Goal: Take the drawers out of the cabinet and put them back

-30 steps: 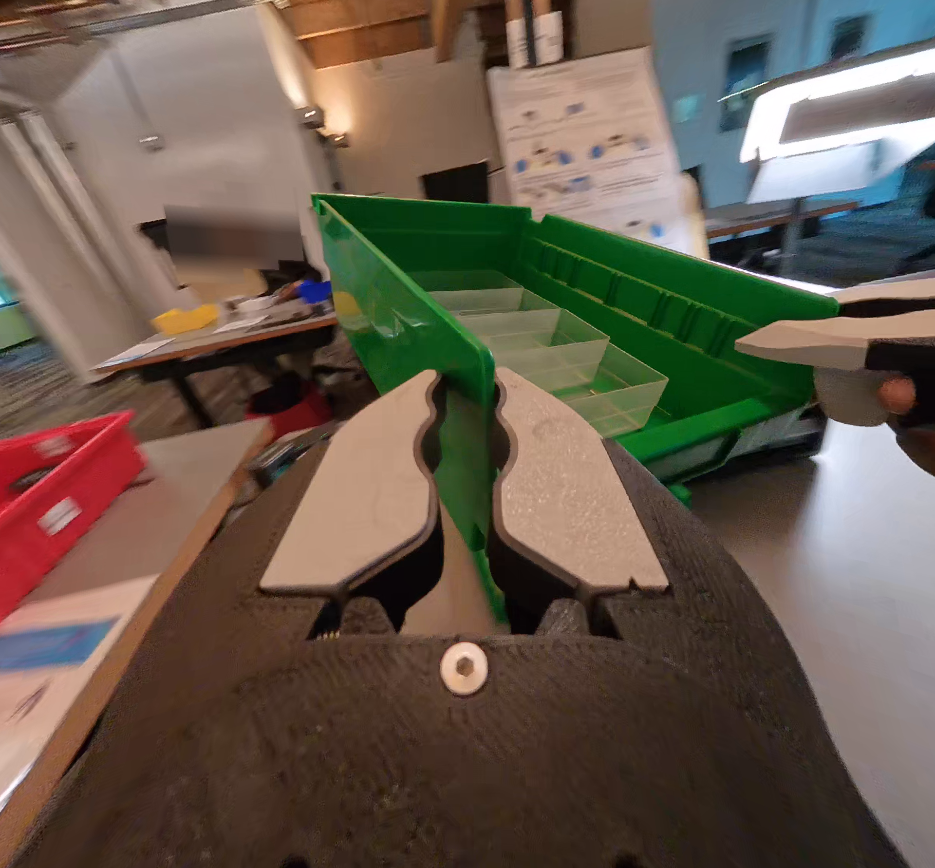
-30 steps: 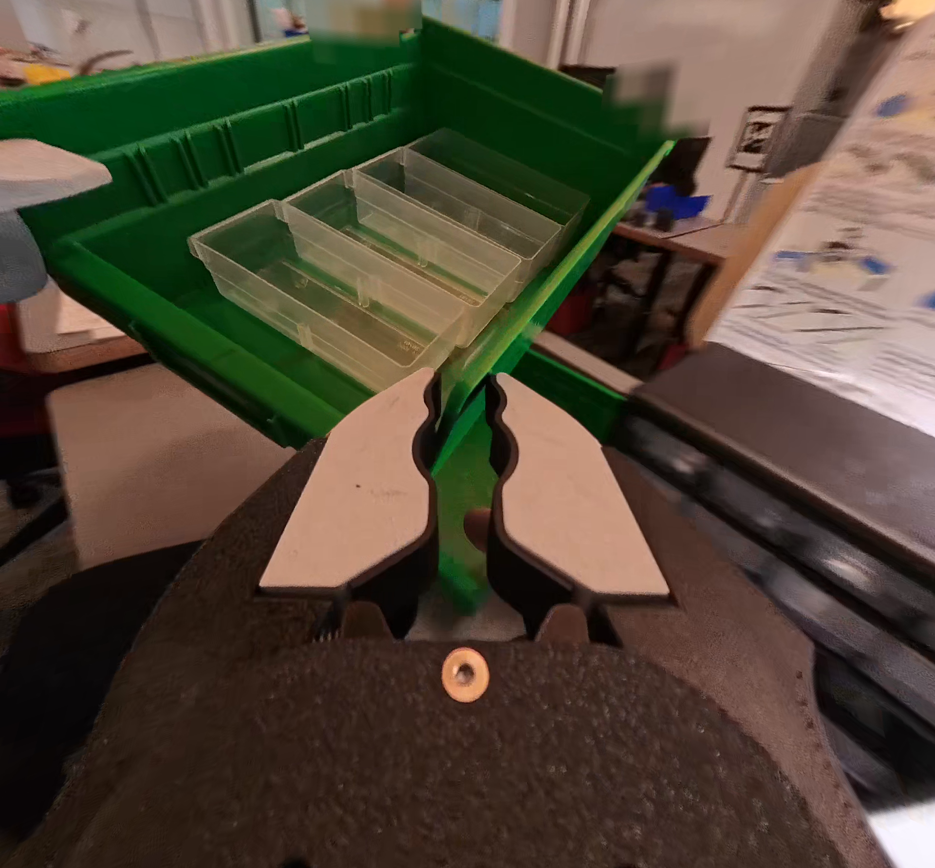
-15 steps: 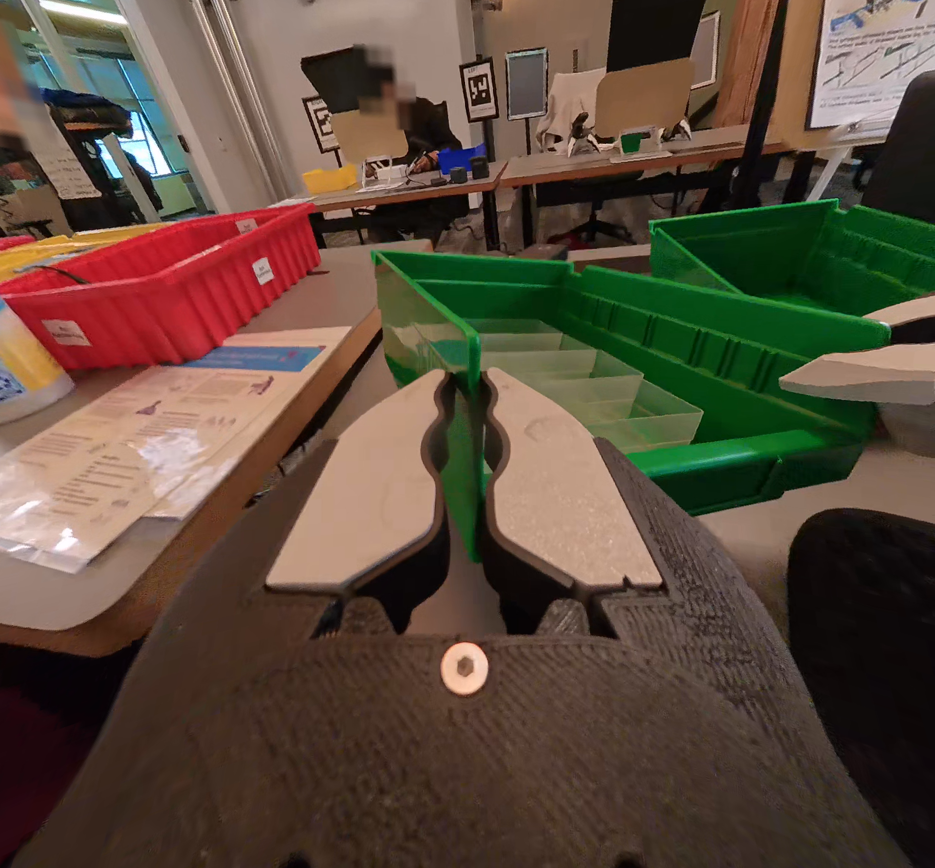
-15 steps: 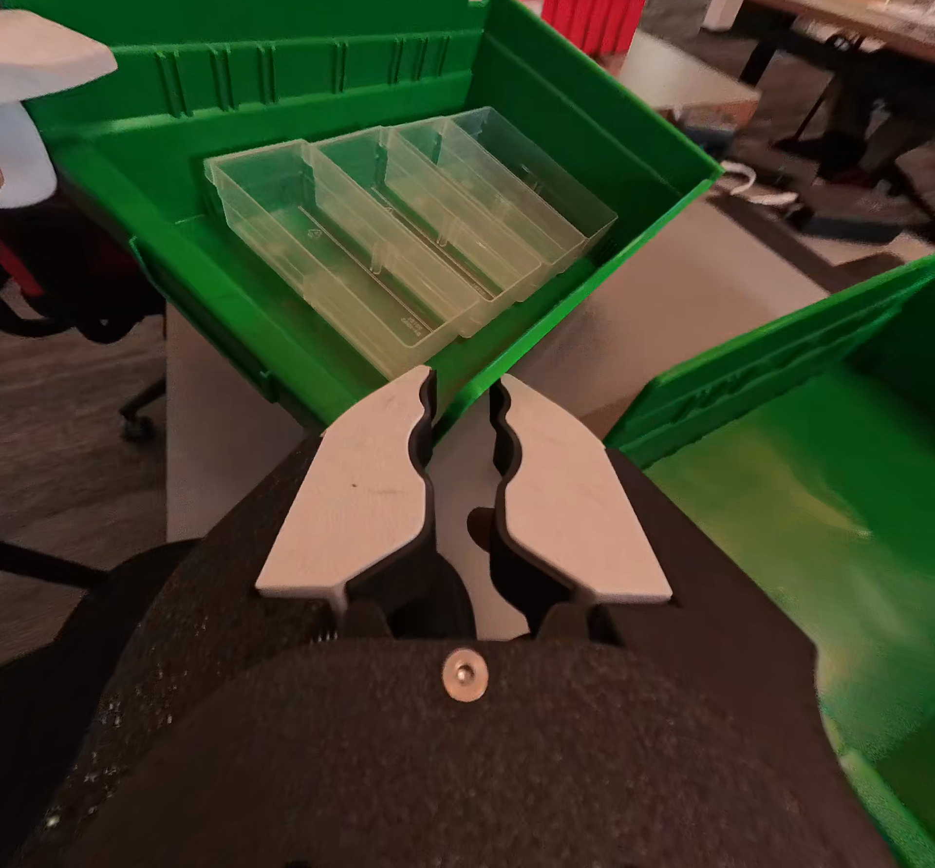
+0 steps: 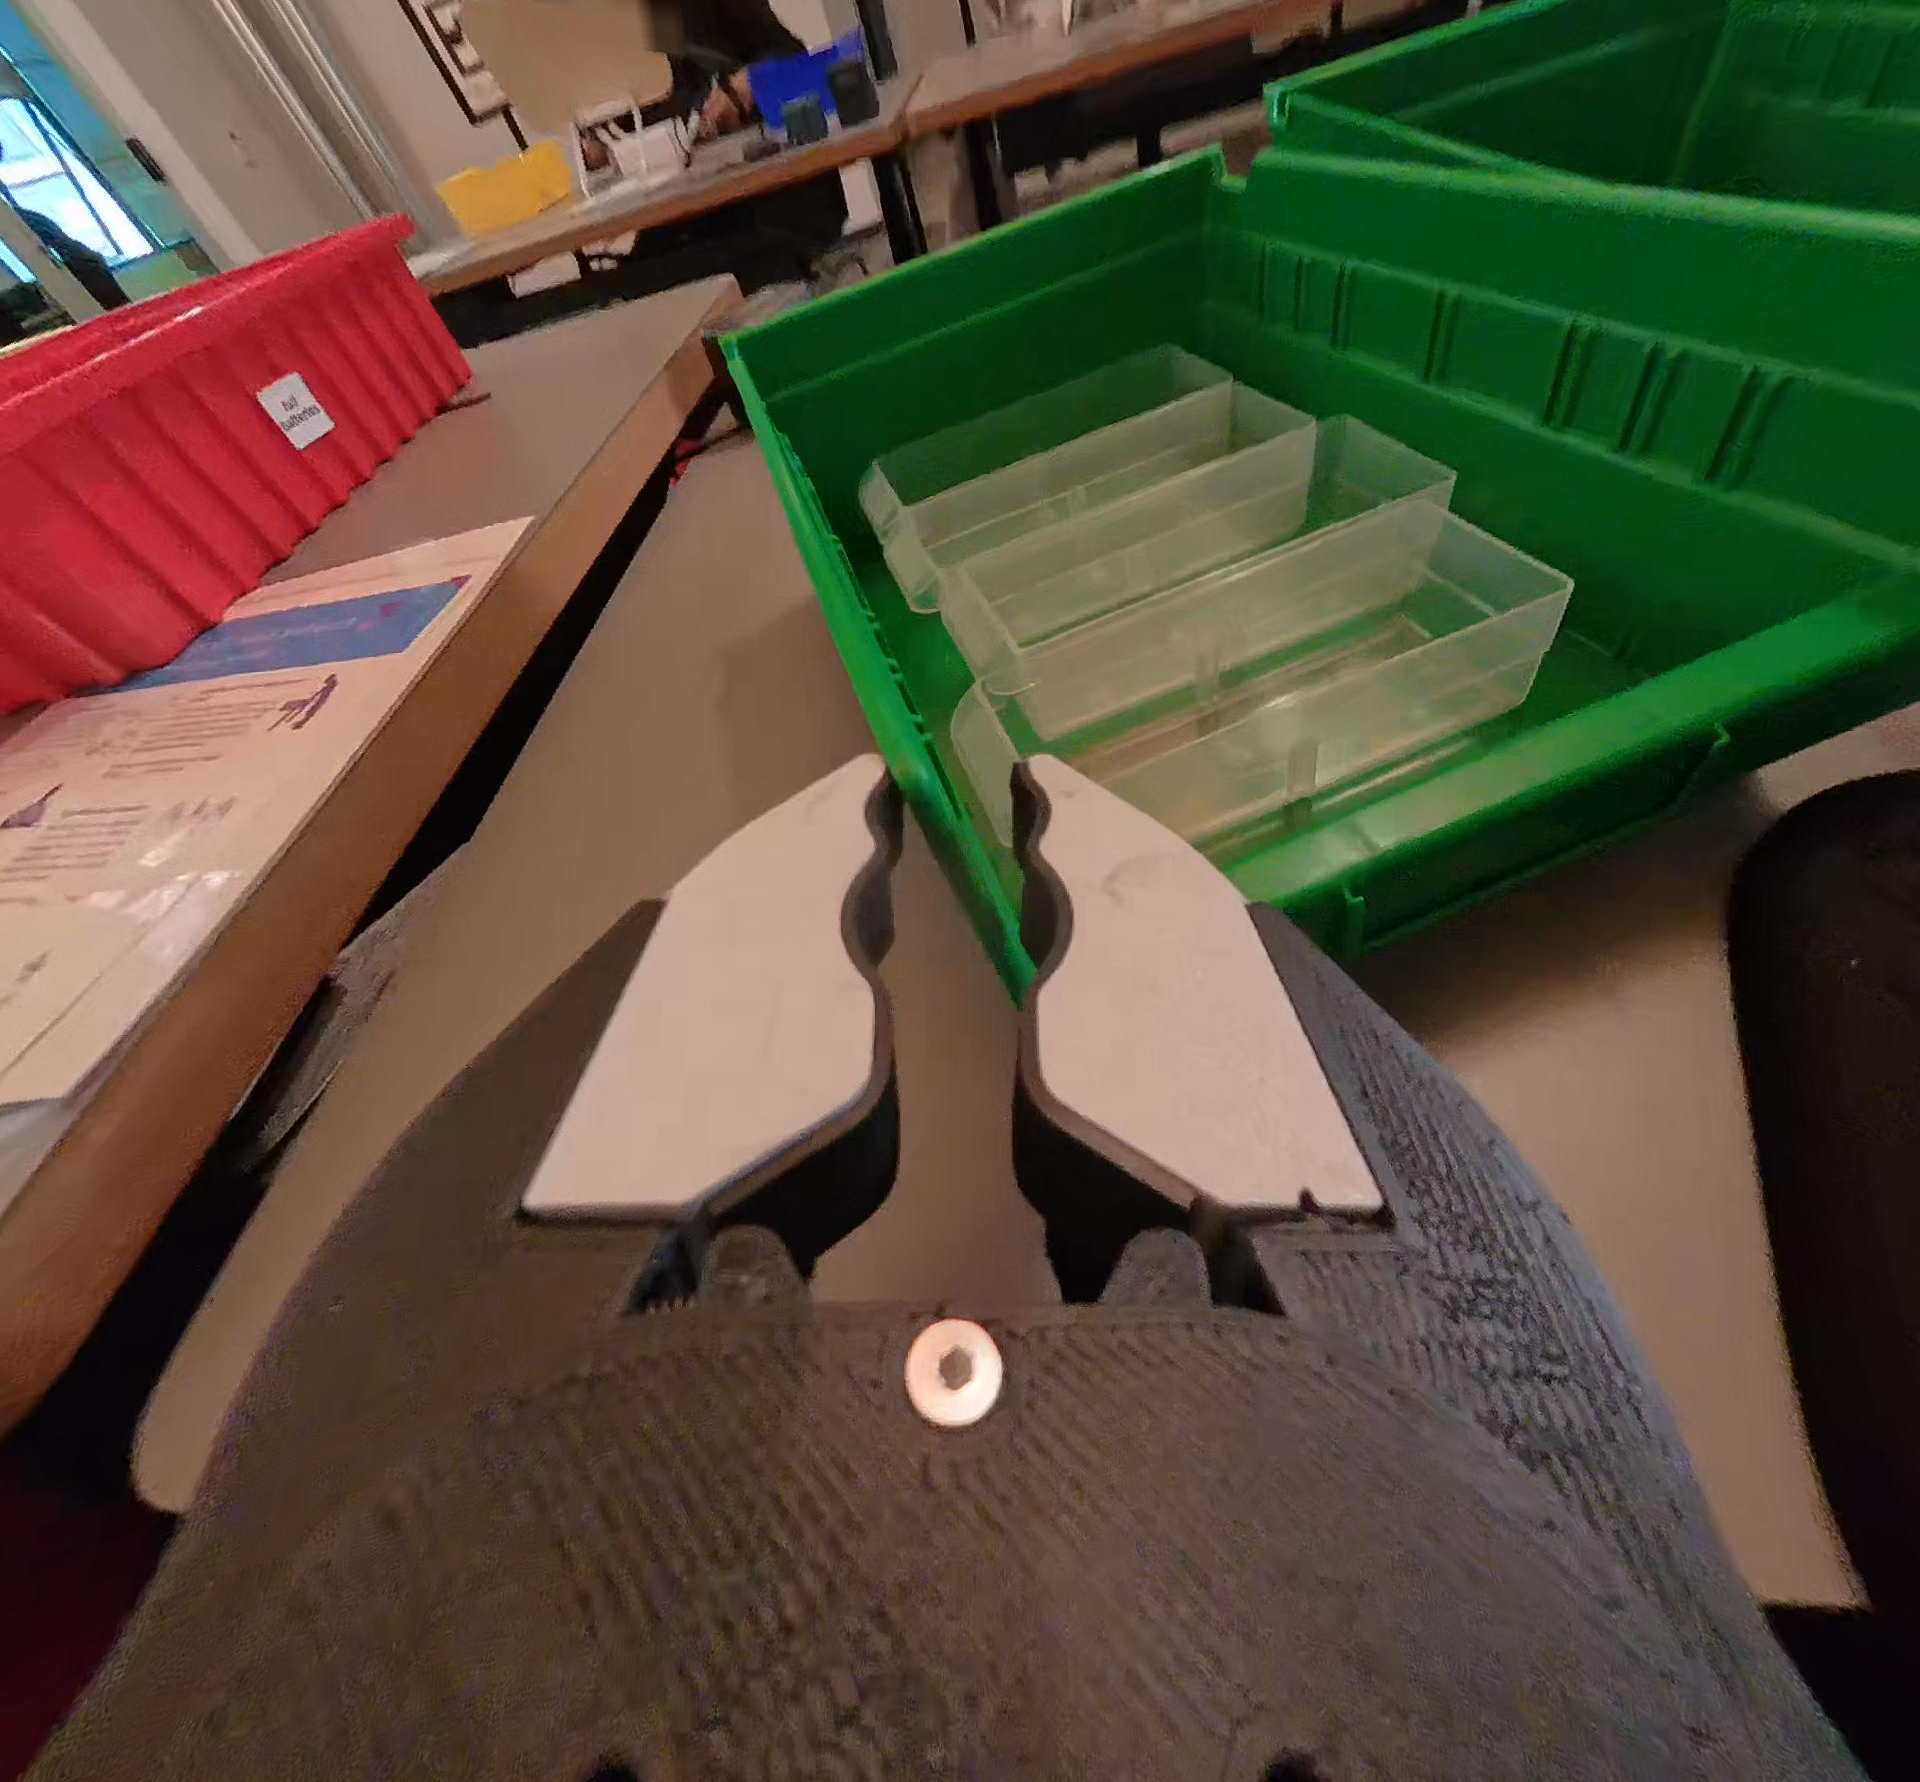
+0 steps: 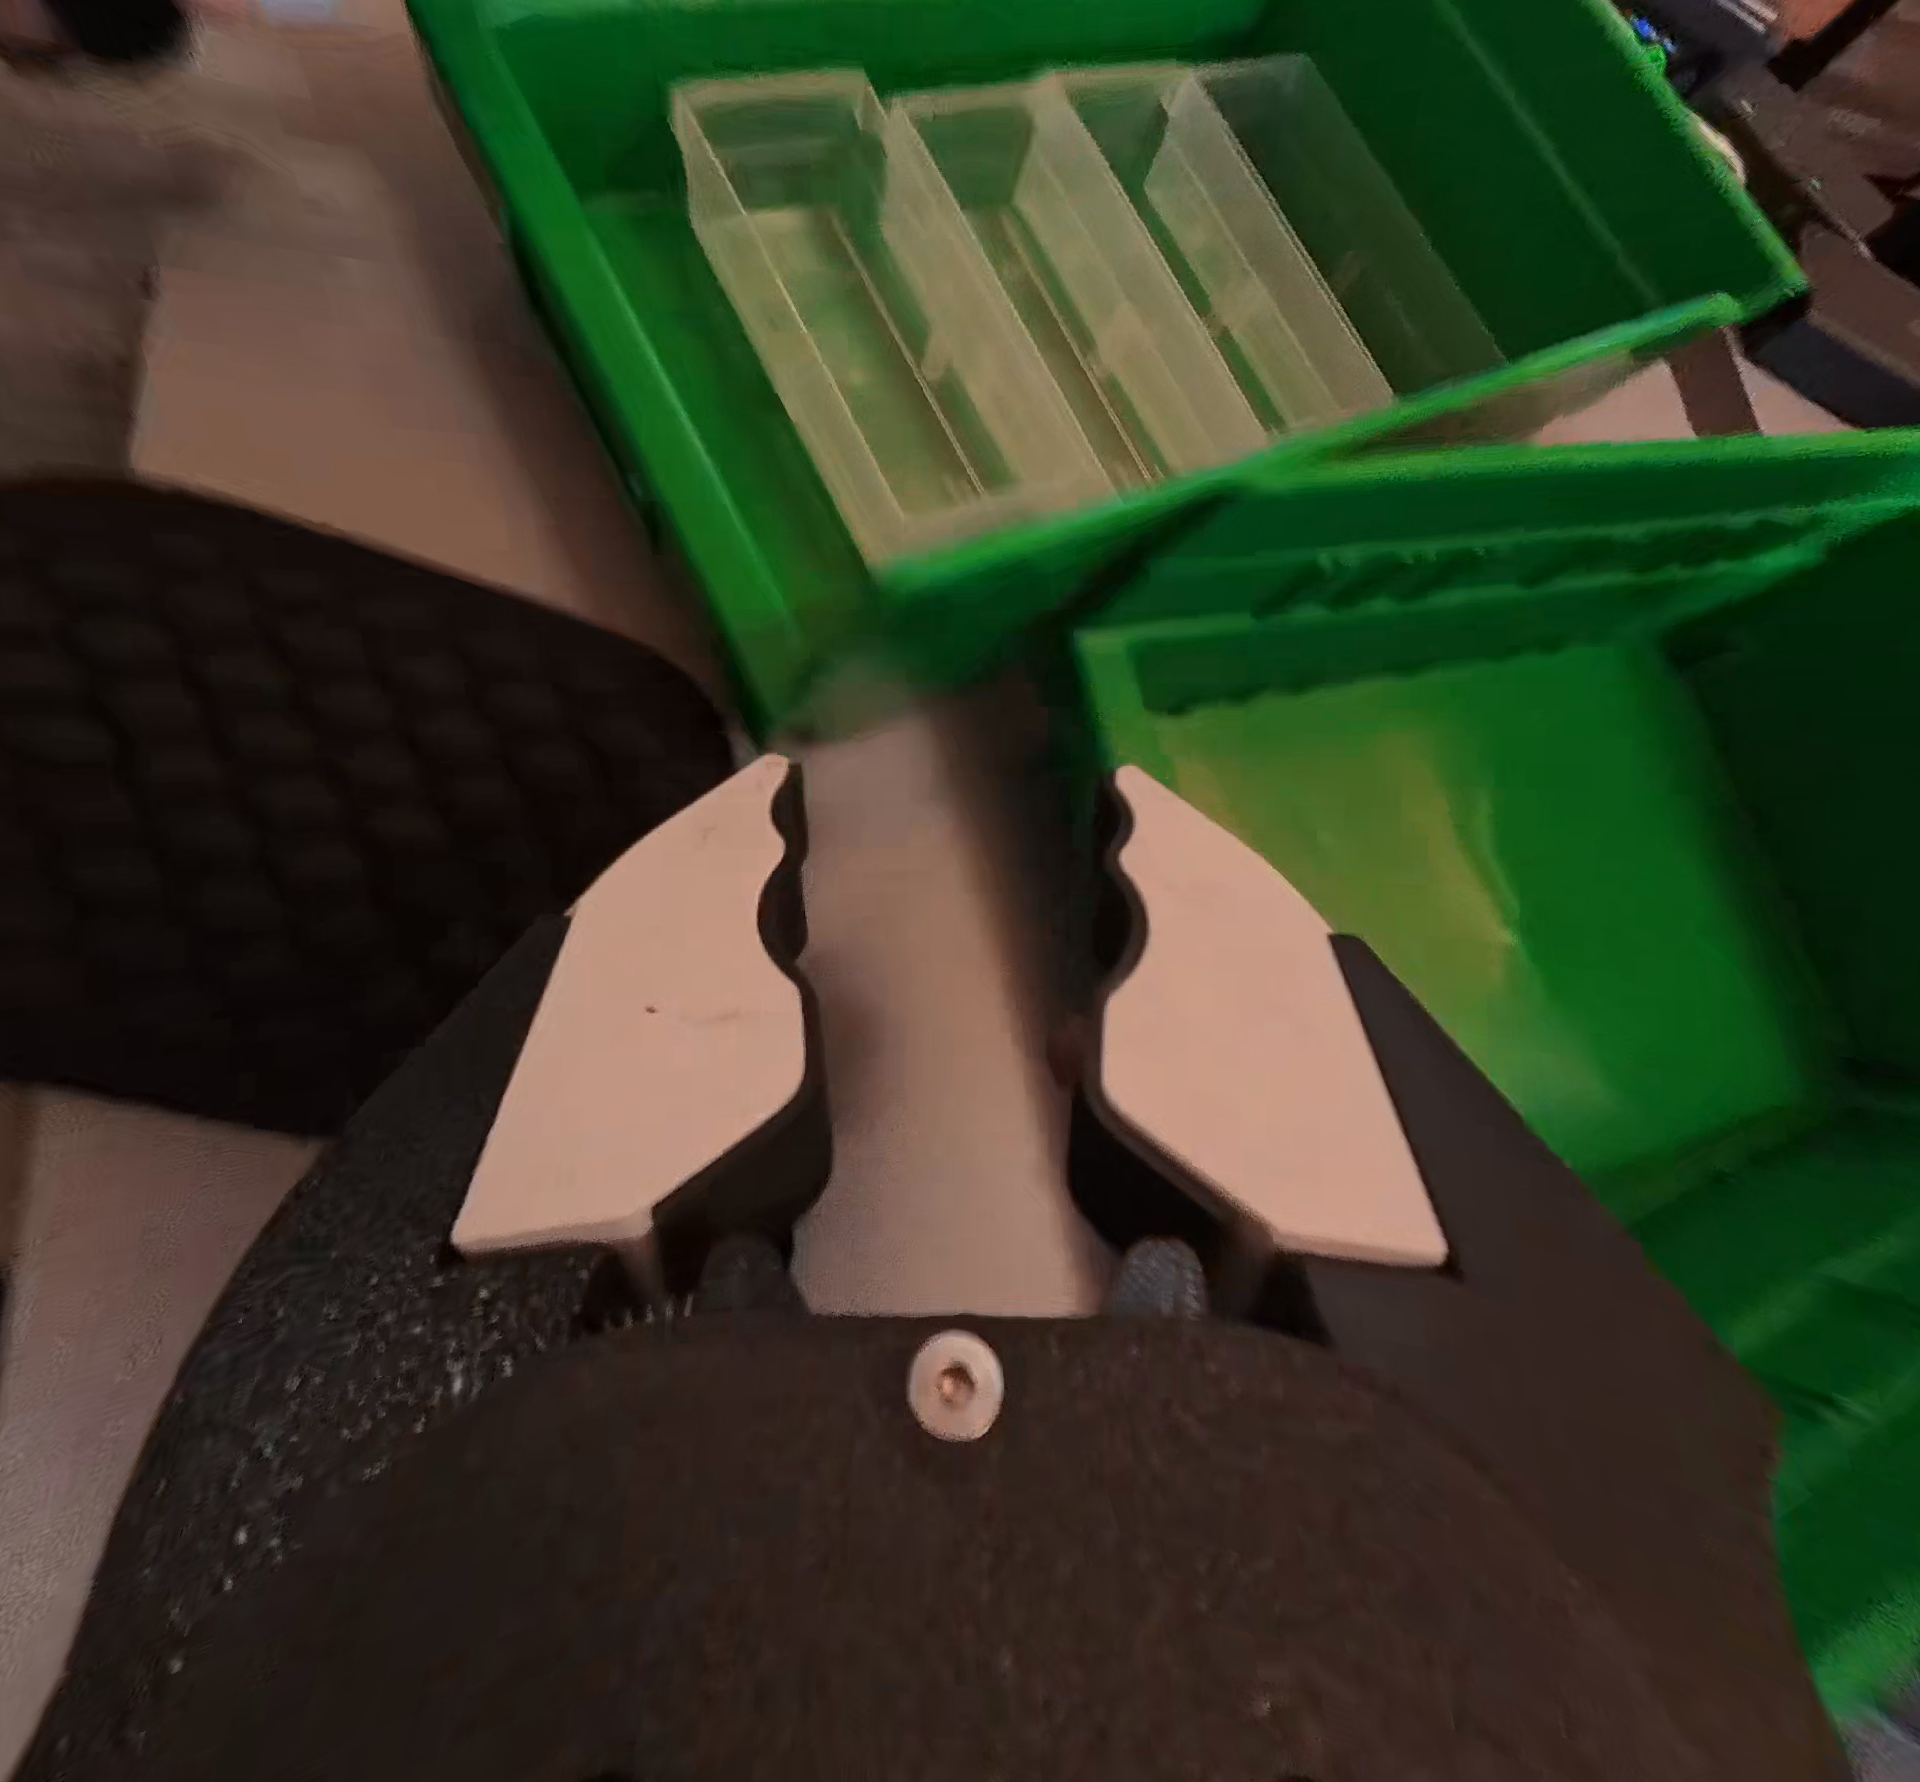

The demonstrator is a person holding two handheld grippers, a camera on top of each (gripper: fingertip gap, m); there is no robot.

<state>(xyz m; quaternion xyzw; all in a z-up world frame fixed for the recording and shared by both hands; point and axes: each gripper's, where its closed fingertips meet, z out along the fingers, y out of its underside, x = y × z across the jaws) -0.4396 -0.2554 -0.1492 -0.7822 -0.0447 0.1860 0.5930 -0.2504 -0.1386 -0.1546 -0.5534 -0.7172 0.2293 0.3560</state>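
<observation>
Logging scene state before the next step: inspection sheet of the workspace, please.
Surface: grey table, both green bins on it.
Job's things: green bin holds four clear drawers side by side; second green bin looks empty.
Clutter: red bin and printed sheets on the next table; black mesh object.
Grippers: left claw open, bin wall between its fingers; right claw open, clear of both bins.
Cables: nothing seen.
Surroundings: desks, a person seated.

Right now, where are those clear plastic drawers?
The clear plastic drawers lie side by side inside the green plastic bin on the grey table, ahead of both grippers, beside a second green bin.
</observation>
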